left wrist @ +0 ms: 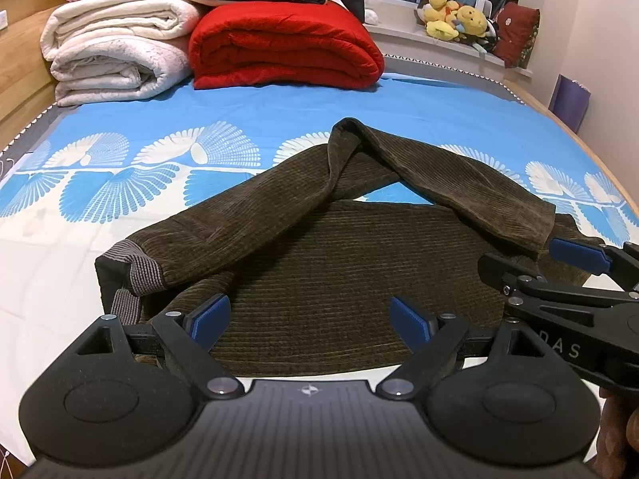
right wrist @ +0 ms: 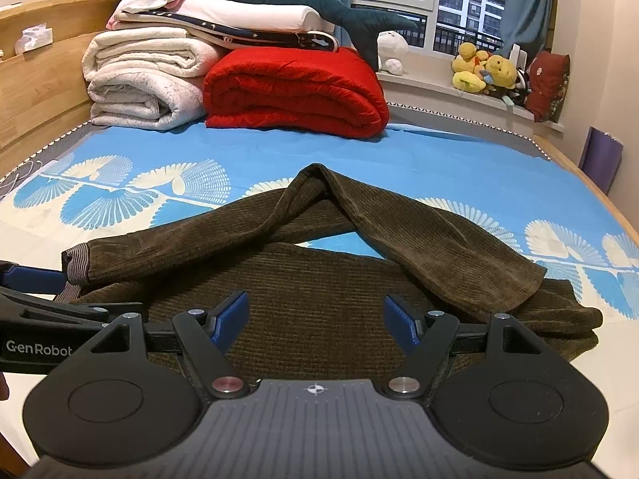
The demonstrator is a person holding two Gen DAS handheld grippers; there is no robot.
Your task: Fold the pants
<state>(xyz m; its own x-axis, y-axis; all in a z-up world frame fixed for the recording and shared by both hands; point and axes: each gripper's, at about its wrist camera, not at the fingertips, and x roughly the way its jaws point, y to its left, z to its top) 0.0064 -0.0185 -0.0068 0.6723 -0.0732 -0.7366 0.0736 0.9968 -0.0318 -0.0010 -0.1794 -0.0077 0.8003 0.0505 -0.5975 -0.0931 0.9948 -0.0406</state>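
While brown ribbed corduroy pants (left wrist: 319, 279) are lying half-folded on blue fan-print bedsheet (left wrist: 239, 111), left gripper (left wrist: 311, 319) and right gripper (right wrist: 315, 319) are hovering wide-jawed, empty, over near edge, probably lining up next fold.

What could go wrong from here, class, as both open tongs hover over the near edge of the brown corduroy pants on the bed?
1. The pants lie with one leg looped back over the other layer; a grab by the left tongs may catch only one layer.
2. The right tongs sit very close to the left, so they might collide.
3. Dragging could ruck the blue sheet.
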